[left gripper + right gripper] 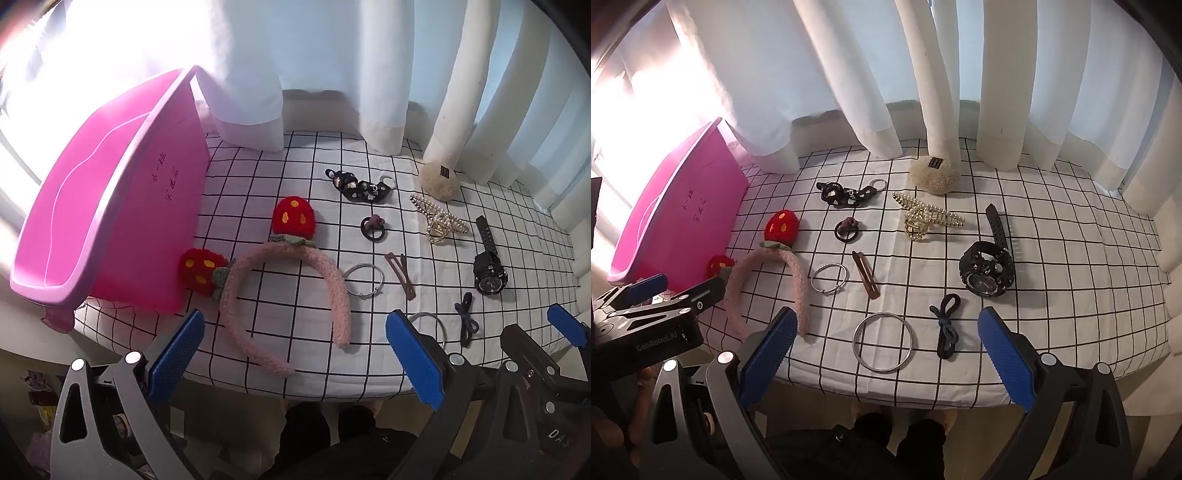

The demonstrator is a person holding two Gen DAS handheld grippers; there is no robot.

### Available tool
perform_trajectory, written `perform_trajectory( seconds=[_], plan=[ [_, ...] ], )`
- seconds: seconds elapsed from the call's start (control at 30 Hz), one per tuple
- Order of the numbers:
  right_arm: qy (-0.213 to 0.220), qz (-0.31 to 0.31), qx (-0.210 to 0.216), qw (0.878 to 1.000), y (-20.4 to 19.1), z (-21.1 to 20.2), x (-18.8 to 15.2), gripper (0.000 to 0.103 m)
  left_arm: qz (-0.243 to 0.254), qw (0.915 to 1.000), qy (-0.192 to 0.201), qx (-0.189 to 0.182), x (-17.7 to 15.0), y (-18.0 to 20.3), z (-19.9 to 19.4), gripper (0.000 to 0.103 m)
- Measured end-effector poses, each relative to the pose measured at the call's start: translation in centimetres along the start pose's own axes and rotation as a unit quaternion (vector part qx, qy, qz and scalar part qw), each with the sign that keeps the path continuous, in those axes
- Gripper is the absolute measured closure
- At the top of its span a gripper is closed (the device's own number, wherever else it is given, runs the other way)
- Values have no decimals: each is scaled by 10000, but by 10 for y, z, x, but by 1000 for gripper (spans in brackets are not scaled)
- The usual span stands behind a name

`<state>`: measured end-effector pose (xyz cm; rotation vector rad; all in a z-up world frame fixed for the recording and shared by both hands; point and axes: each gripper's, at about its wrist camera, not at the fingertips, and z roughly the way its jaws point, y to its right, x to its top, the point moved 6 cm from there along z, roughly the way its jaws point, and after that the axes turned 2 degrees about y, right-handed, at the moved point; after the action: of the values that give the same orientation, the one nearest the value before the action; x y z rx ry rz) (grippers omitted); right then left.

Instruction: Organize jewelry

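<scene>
Both grippers spread, holding nothing; I've got them hovering at the counter's near edge. Left gripper point(293, 354) faces the pink headband point(284, 295), right gripper point(886, 350) faces the large silver bangle point(882, 341). Landmark = pink bin point(110, 206), tilted w/ its mouth toward me, prob. so items drop in easily. Headband lies just beside the bin; bangle, black watch point(988, 267) and pearl claw clip point(925, 218) lie further right of it, well apart. Nothing binned yet, judging by layout. Items spaced out, likely so I can pick them singly.

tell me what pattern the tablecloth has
White with a black grid of squares; the tablecloth shows best in the right wrist view.
</scene>
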<state>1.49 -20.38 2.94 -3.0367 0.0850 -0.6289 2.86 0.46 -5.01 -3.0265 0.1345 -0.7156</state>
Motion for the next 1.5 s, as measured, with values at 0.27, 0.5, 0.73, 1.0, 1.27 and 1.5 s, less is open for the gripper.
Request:
perform_trajectory(
  seconds=[0.27,0.5,0.73,1.0,1.27,1.5],
  plan=[
    [-2,18,3,10000,-3,4,1,9,-16,10000,4,13,6,-7,1,6],
    [-8,21,21,10000,-3,5,2,9,-15,10000,13,20,5,-6,1,6],
    [-14,34,30,10000,-3,5,2,9,-1,10000,27,38,4,-6,1,6],
    [-25,33,44,10000,0,4,3,9,-1,10000,21,48,4,-7,3,6],
    [-27,39,54,10000,0,6,2,9,-4,10000,22,52,3,-5,2,6],
    [-7,53,66,10000,0,4,0,9,-12,10000,16,57,4,-6,3,6]
  ],
)
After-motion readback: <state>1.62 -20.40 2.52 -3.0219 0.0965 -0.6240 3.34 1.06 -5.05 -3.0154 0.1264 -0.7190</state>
